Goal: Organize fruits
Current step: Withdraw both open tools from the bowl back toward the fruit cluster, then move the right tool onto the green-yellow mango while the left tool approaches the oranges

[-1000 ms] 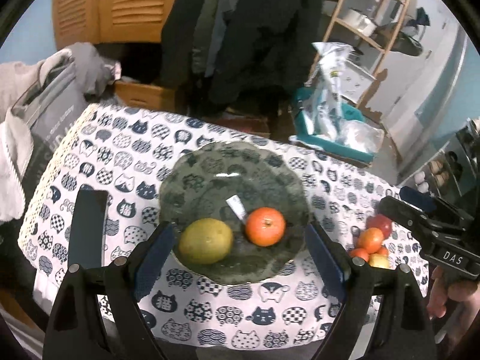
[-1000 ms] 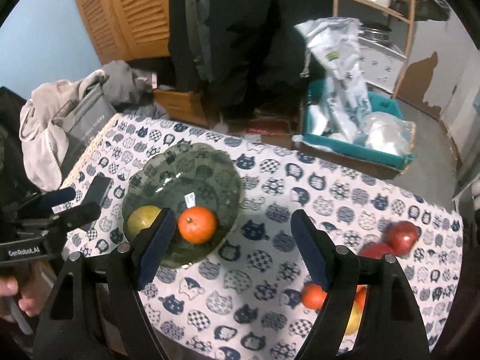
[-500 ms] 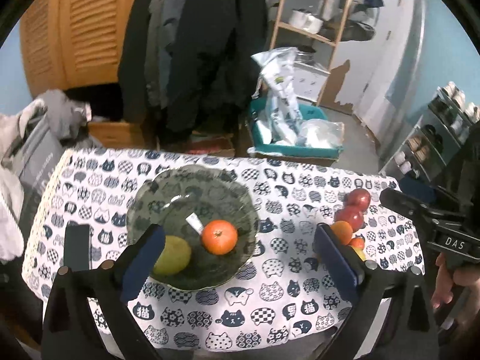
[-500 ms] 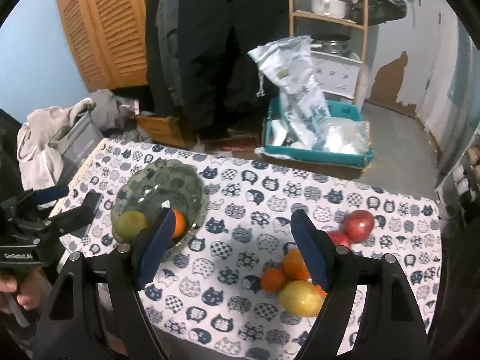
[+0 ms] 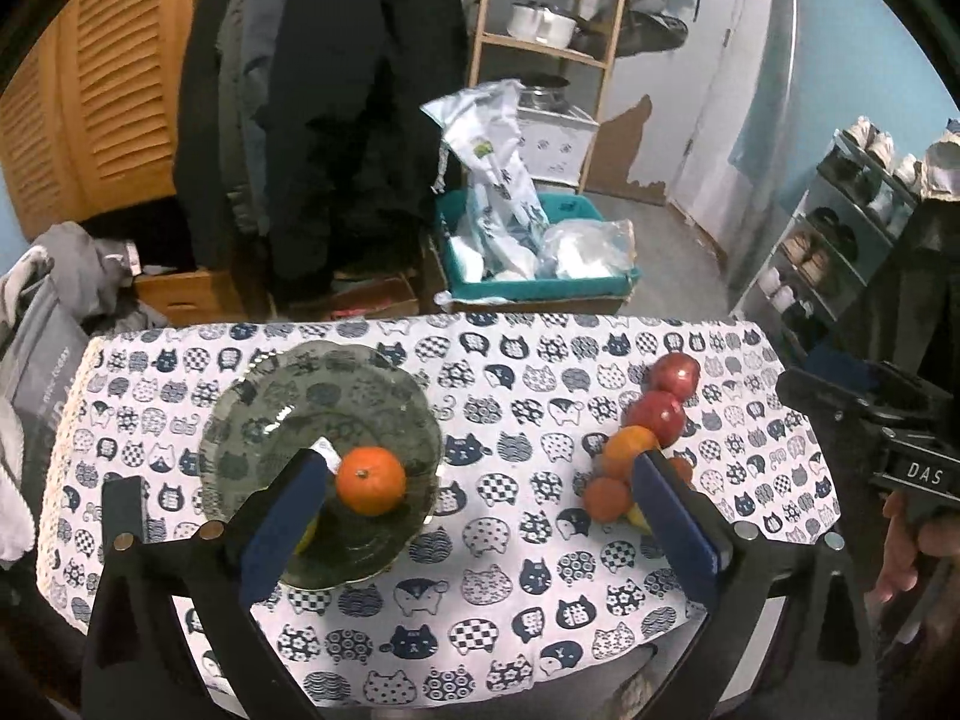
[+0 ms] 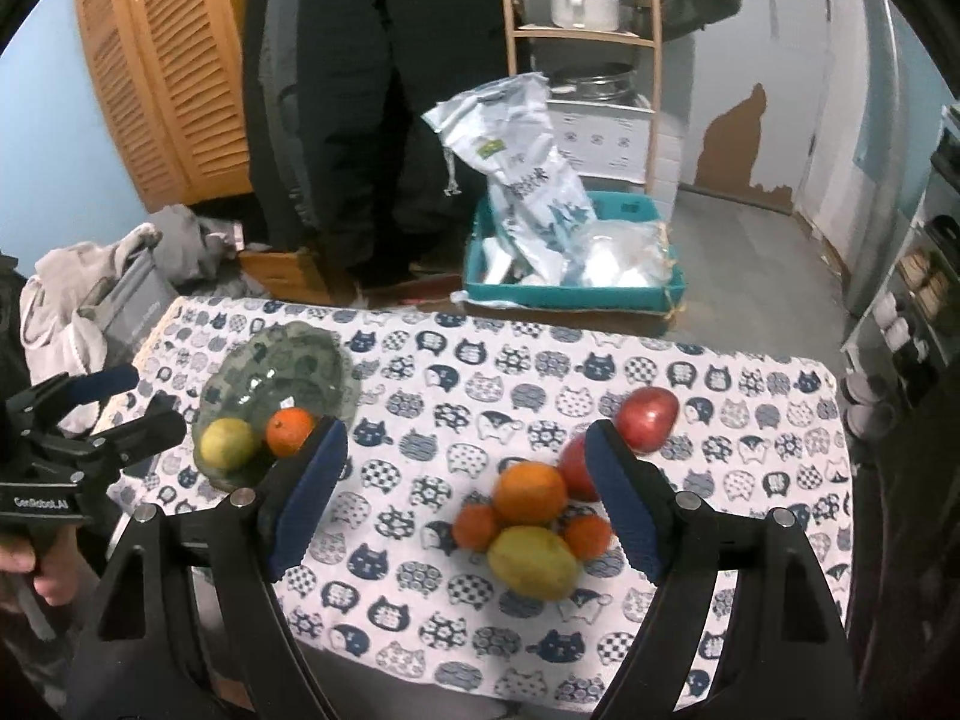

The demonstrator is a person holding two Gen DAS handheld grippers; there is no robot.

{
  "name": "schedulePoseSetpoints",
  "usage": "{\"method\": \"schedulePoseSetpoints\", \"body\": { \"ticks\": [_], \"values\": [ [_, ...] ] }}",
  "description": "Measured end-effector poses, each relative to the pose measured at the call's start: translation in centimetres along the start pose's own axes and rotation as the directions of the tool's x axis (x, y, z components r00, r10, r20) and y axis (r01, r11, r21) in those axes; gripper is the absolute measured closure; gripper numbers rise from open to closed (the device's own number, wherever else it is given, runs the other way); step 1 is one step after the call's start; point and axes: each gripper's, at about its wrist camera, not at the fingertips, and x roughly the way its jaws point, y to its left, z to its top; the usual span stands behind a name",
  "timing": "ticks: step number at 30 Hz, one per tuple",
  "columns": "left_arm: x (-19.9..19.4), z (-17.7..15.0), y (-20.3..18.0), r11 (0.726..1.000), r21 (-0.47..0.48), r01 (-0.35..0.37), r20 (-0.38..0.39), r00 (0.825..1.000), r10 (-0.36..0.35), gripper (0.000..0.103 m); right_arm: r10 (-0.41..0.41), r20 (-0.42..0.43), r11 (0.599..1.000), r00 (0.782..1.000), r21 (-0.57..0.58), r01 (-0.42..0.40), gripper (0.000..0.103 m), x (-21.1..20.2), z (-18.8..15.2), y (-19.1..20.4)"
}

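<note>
A green glass plate [image 5: 270, 420] [image 6: 312, 354] on the table's left holds an orange [image 5: 370, 480] [image 6: 289, 431] and a yellow-green fruit [image 6: 227, 443]. On the right lies a pile: a large orange [image 6: 531, 492], two small oranges [image 6: 474, 527], a yellow fruit [image 6: 531, 561] and two red apples [image 6: 648, 419] [image 5: 675, 373]. My left gripper [image 5: 480, 468] is open and empty above the table's front middle. My right gripper [image 6: 465, 438] is open and empty, held above the pile.
The table has a cat-print cloth [image 5: 510, 372]. Behind it stand a teal crate of bags [image 6: 576, 264], hanging dark coats [image 5: 336, 90], a wooden shelf with pots [image 6: 585, 6] and a shoe rack [image 5: 840, 228]. Clothes [image 6: 90, 300] are heaped at the left.
Both grippers have pulled back and up from the plate and swung right. The fruit pile has come into full view between the right gripper's fingers. No fruit has moved.
</note>
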Motion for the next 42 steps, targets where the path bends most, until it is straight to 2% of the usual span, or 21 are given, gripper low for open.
{"method": "schedulePoseSetpoints", "body": {
  "ticks": [8, 18, 24, 30, 35, 42],
  "values": [
    [2.8, -0.3, -3.0, 0.997, 0.07, 0.027, -0.051, 0.998, -0.024, 0.001, -0.03, -0.062, 0.999, 0.998, 0.033, 0.032, 0.02, 1.5, -1.9, -2.9],
    [8.2, -1.6, -4.8, 0.993, 0.118, 0.013, -0.164, 0.986, 0.007, 0.001, -0.037, -0.18, 0.997, 0.983, 0.059, 0.048, 0.02, 5.4, -4.6, -5.4],
    [11.4, -3.1, -5.4, 0.99, 0.141, 0.012, -0.218, 0.976, 0.019, 0.001, -0.014, -0.273, 0.997, 0.962, 0.074, 0.036, 0.02, 8.9, -6.9, -6.2],
    [14.0, -4.6, -5.6, 0.991, 0.135, 0.019, -0.29, 0.957, 0.021, 0.001, 0.001, -0.335, 0.996, 0.942, 0.081, 0.028, 0.02, 11.4, -8.6, -6.4],
    [15.3, -5.4, -5.2, 0.991, 0.137, -0.003, -0.317, 0.947, 0.047, 0.001, 0.002, -0.371, 0.998, 0.929, 0.059, 0.022, 0.02, 12.9, -9.5, -6.3],
    [16.0, -5.8, -4.7, 0.992, 0.123, -0.002, -0.342, 0.939, 0.045, 0.001, -0.008, -0.425, 1.0, 0.905, 0.013, 0.015, 0.021, 15.6, -10.9, -5.5]
  ]
}}
